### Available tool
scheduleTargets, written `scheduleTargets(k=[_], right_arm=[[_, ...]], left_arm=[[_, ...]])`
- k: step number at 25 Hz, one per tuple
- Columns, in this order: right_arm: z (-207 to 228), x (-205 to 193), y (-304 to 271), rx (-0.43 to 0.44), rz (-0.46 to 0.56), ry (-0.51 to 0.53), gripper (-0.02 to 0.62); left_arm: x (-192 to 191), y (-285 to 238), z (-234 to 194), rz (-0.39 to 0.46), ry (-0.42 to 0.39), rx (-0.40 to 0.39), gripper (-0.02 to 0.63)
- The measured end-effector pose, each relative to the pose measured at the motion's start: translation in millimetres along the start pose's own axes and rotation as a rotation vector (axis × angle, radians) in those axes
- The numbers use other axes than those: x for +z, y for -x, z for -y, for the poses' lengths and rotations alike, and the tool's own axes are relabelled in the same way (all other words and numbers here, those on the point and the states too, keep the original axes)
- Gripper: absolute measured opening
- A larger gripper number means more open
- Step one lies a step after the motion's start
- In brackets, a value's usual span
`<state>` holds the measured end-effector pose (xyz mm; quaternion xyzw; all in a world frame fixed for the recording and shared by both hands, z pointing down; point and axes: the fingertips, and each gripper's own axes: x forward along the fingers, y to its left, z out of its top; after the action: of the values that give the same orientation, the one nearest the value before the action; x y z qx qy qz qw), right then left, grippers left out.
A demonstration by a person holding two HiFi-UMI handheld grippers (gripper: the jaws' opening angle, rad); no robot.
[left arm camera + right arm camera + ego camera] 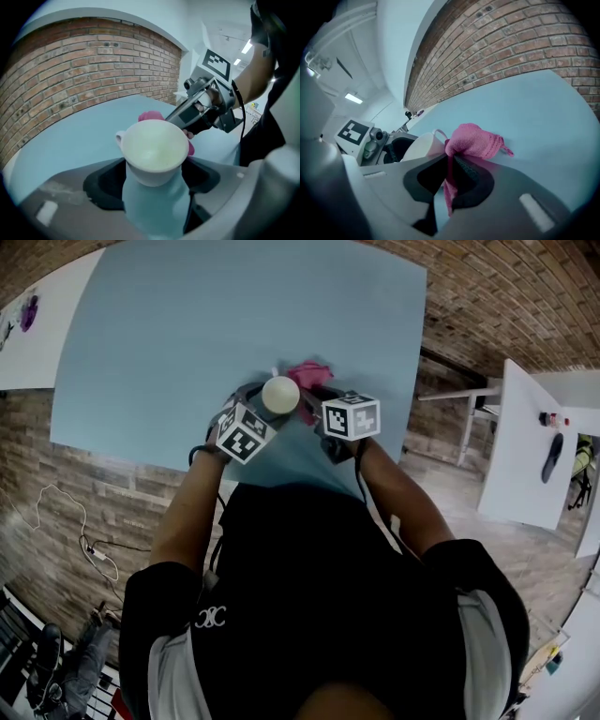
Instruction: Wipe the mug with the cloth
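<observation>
- Left tool view: my left tool point(153, 180) has its jaws spread wide and clamped on the lower body of the white mug point(154, 147), one dark pad on each side.
- The mug is upright with its mouth up. The light blue table point(70, 140) shows under it through the gap between the jaws.
- Only this view shows the inside of the mug and the handle point(119, 137), which is on the mug's left side in frame.
- Right tool view: my right tool point(450, 180) has its jaws together, pinching the pink cloth point(473, 140). A bunch sticks out in front and a strip hangs down between the pads.
- Only this view shows that pinch. The left tool view sees the right tool from outside, coming in from the upper right with its tip at the far right of the mug rim.
- Head view: both tools meet at frame centre over the table, with the mug seen from above between them. The cloth is just past it toward the top of the frame. The marker cubes and my arms cover the jaws, so this view does not give the grip.
- Cloth and mug: the bunch touches the mug's outer wall on the side away from the left tool.
- In the left tool view, pink peeks over the far rim and at the right edge. In the right tool view, the mug sits just left of the bunch, touching it.
- A brick wall point(511, 51) stands behind the table in both tool views.
</observation>
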<state>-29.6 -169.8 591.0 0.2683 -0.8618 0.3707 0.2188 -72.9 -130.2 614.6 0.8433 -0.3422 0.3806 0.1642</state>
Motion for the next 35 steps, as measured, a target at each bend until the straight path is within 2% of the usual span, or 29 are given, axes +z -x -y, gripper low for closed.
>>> scheduleTargets(k=[4,10,12,21,26,32,35], right_arm=[[-0.9,-13.2,2.8,0.005,-0.012,-0.015,0.038],[-34.0,13.3,31.4,0.122,0.078,0.051,0.038],[-38.4,14.5,32.5,0.136,0.084,0.066,0.038],[-9.5,-25.7,5.0,0.063,-0.003,-0.028,0.038],[-5.5,-37.0,-6.1,0.025,-0.031,-0.032,0.038],[-28.7,-20.3,20.1,0.085,0.017,0.016,0.038],[-25.3,-20.6,19.2,0.078,0.029,0.000,0.038]], left_arm=[[-3.4,-1.3,2.4,-0.020,0.041,0.014,0.385],[-5.2,0.1,3.2,-0.021,0.047,0.017,0.383],[-5.9,0.3,2.2,-0.023,0.050,0.020,0.383],[-6.1,-2.8,2.6,-0.002,0.147,0.091,0.385],[-9.8,-2.7,-0.1,0.014,0.207,0.128,0.387],[-6.1,-7.3,0.4,0.030,0.299,0.179,0.388],[-3.2,-6.1,0.8,0.034,0.307,0.169,0.390]])
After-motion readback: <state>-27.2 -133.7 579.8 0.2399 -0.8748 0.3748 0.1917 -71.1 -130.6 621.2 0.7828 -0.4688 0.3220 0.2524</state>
